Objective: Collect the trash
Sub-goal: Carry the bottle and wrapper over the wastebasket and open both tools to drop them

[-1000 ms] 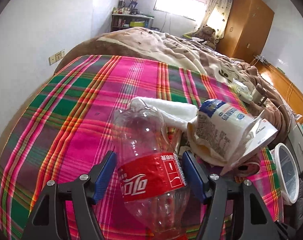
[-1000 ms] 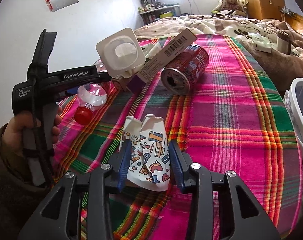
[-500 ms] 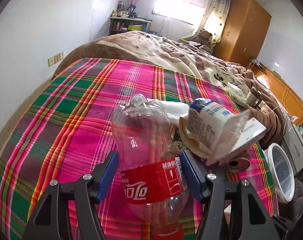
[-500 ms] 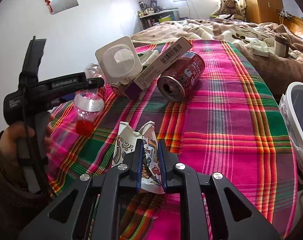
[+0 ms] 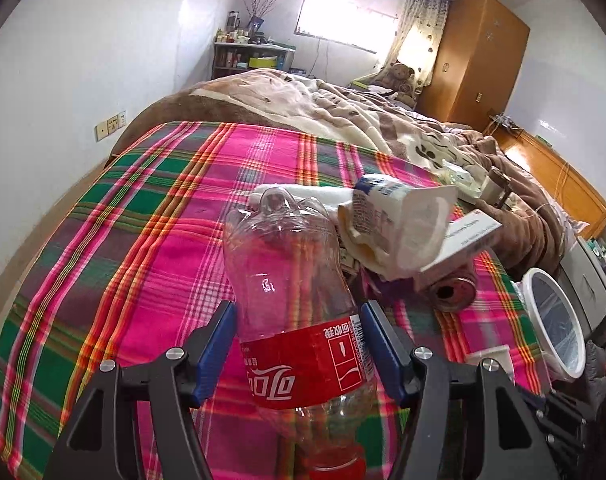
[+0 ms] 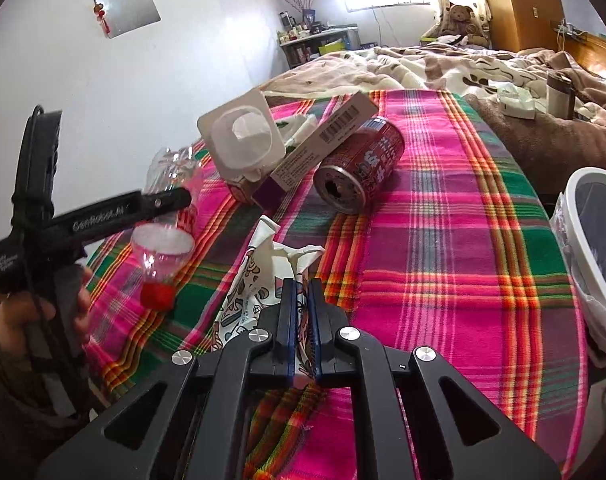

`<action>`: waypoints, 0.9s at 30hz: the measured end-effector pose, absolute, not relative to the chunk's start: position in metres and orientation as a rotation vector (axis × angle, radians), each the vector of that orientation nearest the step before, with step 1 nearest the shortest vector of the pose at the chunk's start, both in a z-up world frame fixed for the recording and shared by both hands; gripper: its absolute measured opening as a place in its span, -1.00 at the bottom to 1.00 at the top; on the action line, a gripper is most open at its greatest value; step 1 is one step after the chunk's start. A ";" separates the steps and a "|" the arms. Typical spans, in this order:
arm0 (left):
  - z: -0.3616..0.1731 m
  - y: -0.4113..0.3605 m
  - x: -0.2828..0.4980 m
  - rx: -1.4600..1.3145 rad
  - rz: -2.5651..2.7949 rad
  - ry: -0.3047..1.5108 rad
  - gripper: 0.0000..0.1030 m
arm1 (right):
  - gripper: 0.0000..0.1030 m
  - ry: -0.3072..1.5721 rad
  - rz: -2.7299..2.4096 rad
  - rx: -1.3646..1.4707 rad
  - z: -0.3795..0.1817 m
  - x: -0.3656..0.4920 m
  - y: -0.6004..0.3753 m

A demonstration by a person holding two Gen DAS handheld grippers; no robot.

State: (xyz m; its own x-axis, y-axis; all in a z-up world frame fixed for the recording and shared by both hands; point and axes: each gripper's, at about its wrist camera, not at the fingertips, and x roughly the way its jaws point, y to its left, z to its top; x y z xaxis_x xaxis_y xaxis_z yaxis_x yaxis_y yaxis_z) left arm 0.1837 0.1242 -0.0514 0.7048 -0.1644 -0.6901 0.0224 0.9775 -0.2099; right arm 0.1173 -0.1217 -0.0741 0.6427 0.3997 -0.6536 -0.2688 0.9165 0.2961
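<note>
L gripper [image 5: 299,344] grips a clear plastic bottle [image 5: 291,280] across its middle, jaws about half apart, blue pads pressed on both sides at the top edge of the red label. Bottle is held off the cloth [image 5: 151,248], cap [image 5: 335,466] toward the camera, base pointing away. Label reads Coca-Cola in Chinese script, upside down from this view, w/ small print too fine to read.

R gripper [image 6: 299,320] is clamped tight on a crumpled paper wrapper [image 6: 259,276] w/ cartoon print (pads nearly meet, paper squashed flat between them). Wrapper lies on the cloth at the near edge, its lower part hidden by the jaws.

Other trash sits in a heap further back: red can [image 6: 359,172] on its side, open end facing the camera, Chinese text on it but not legible; long box [image 6: 323,144] w/ barcode and purple end; white plastic tray [image 6: 243,140] tipped up against it. In L view a white-blue milk carton [image 5: 395,224] leans on the box, print too small to read.

White bin [image 6: 591,240] w/ liner sits off the cloth's right edge, cut off by the frame. "GenRobot.AI" is printed on the L gripper's body in R view; a hand [image 6: 7,320] holds its handle, mostly hidden.
</note>
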 end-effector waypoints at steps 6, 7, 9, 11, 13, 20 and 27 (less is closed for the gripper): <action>-0.035 0.114 0.165 -0.170 -0.124 0.743 0.24 | -0.89 0.753 0.359 0.203 -0.067 0.113 -0.135; -0.031 0.111 0.161 -0.168 -0.127 0.736 0.24 | -0.89 0.744 0.351 0.207 -0.064 0.112 -0.138; -0.024 0.107 0.155 -0.163 -0.136 0.720 0.24 | -0.89 0.731 0.341 0.215 -0.061 0.111 -0.145; -0.018 0.102 0.149 -0.161 -0.142 0.706 0.23 | -0.89 0.713 0.324 0.221 -0.056 0.110 -0.151; -0.011 0.096 0.144 -0.154 -0.153 0.688 0.23 | -0.89 0.695 0.305 0.229 -0.051 0.109 -0.160; 0.004 0.070 0.135 -0.139 -0.197 0.662 0.22 | -0.89 0.650 0.253 0.257 -0.041 0.104 -0.188; 0.016 0.035 0.129 -0.115 -0.274 0.636 0.22 | -0.89 0.619 0.196 0.278 -0.035 0.100 -0.217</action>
